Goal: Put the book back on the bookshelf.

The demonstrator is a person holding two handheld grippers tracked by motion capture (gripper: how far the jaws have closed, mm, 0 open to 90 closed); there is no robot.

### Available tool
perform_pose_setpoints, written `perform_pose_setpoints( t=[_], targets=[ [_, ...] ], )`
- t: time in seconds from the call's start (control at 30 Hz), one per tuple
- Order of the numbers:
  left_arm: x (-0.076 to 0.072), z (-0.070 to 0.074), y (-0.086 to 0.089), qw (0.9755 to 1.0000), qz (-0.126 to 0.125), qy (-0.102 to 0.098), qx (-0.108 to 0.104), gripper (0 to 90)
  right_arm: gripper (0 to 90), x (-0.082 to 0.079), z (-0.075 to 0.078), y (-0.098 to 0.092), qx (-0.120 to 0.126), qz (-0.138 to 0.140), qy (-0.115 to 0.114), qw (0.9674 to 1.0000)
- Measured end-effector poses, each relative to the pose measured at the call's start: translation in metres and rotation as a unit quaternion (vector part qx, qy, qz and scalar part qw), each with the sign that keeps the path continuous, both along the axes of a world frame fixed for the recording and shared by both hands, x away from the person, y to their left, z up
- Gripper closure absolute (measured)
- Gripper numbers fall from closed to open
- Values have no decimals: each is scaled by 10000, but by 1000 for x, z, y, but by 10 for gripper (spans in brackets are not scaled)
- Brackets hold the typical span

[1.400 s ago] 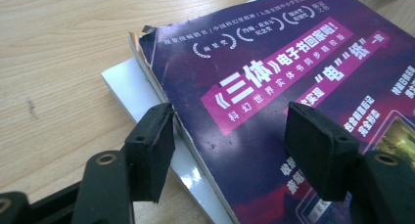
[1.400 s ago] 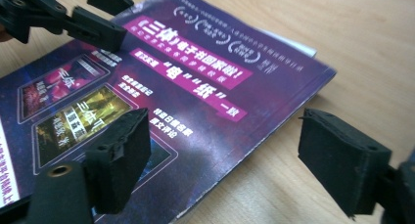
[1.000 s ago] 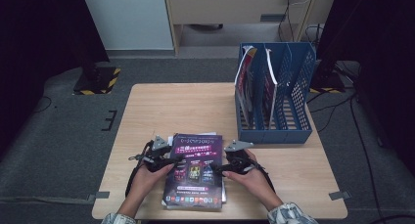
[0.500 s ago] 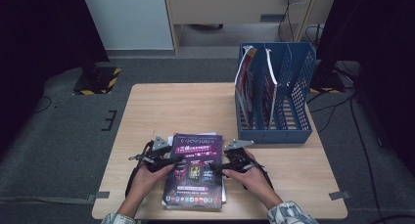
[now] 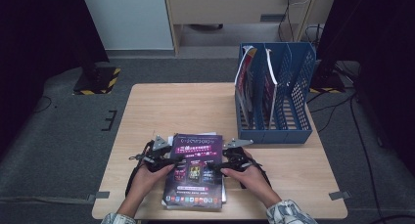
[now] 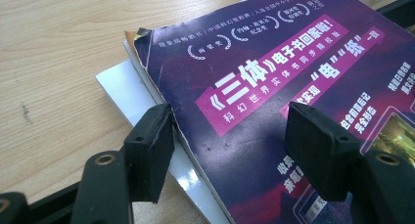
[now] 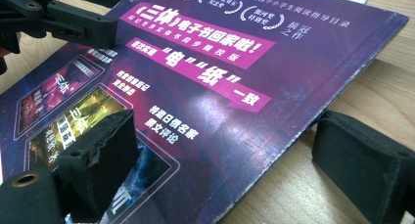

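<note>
A purple magazine (image 5: pixel 194 177) with pink title bands lies face up on a small stack near the table's front edge. A white book (image 6: pixel 121 86) pokes out beneath it. My left gripper (image 5: pixel 171 161) is open and straddles the magazine's left edge (image 6: pixel 230 150): one pad sits beside the edge, the other over the cover. My right gripper (image 5: pixel 219 168) is open at the right edge (image 7: pixel 215 150), with one pad over the cover and the other over the bare wood beside it. The left gripper's black jaw (image 7: pixel 73 23) also appears at the far side in the right gripper view.
A blue slotted file holder (image 5: pixel 274 123) stands at the table's back right with magazines upright in its left slots. The wooden table (image 5: pixel 186 111) has bare room behind the stack. A person's hands hold both grippers from the front edge.
</note>
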State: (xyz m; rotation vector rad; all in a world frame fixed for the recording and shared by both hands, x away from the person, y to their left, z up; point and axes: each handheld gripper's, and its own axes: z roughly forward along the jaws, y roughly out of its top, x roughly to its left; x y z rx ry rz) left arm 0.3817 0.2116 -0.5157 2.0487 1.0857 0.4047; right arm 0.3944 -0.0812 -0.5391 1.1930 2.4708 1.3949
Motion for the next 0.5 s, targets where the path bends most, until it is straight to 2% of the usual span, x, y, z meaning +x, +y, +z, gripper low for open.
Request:
perform_pose_setpoints(
  t=[0.33,0.5],
  targets=[
    [0,0,0,10000,-4,-3,14,346,95,0,0,1,7,4,-7,10000],
    [0,0,-1,10000,-7,-17,1,345,108,1,0,1,109,-28,118,9999]
  ],
)
